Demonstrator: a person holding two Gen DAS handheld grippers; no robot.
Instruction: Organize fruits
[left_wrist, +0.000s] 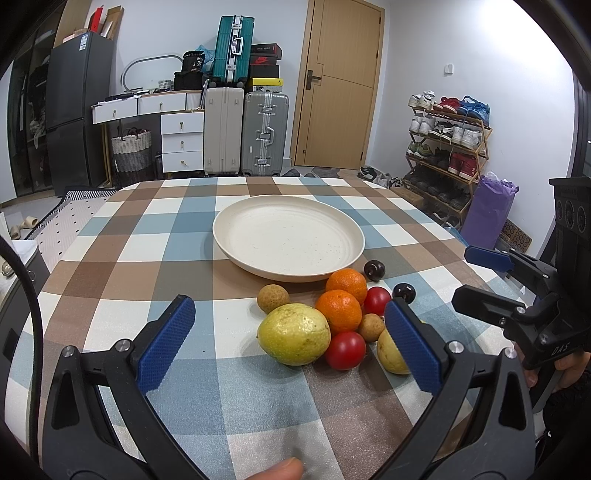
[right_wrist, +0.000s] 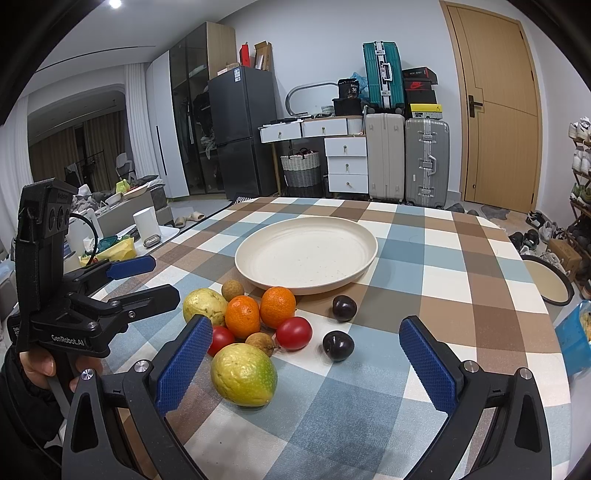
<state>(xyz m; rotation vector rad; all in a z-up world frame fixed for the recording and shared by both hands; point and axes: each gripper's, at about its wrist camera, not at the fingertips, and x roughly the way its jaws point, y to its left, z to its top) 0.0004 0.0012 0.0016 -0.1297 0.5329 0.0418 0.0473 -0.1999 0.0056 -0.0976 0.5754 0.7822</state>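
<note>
A cream plate (left_wrist: 240, 221) (right_wrist: 251, 254) sits empty mid-table. In front of it lies a fruit cluster: two yellow-green guavas (left_wrist: 293, 334) (right_wrist: 243, 373), two oranges (left_wrist: 339, 310) (right_wrist: 277, 306), two red tomatoes (left_wrist: 345, 350) (right_wrist: 294, 333), two brown longans (left_wrist: 272, 298) (right_wrist: 232, 289) and two dark plums (left_wrist: 374, 269) (right_wrist: 338, 345). My left gripper (left_wrist: 291, 339) is open and empty, its jaws either side of the near guava. My right gripper (right_wrist: 306, 365) is open and empty, just before the other guava and a plum.
The table wears a checked blue, brown and white cloth (left_wrist: 110, 280) (right_wrist: 461, 266). Each gripper shows in the other's view, the right one (left_wrist: 491, 280) at the right edge, the left one (right_wrist: 136, 280) at the left. Suitcases, drawers and a shoe rack (left_wrist: 447, 147) stand behind.
</note>
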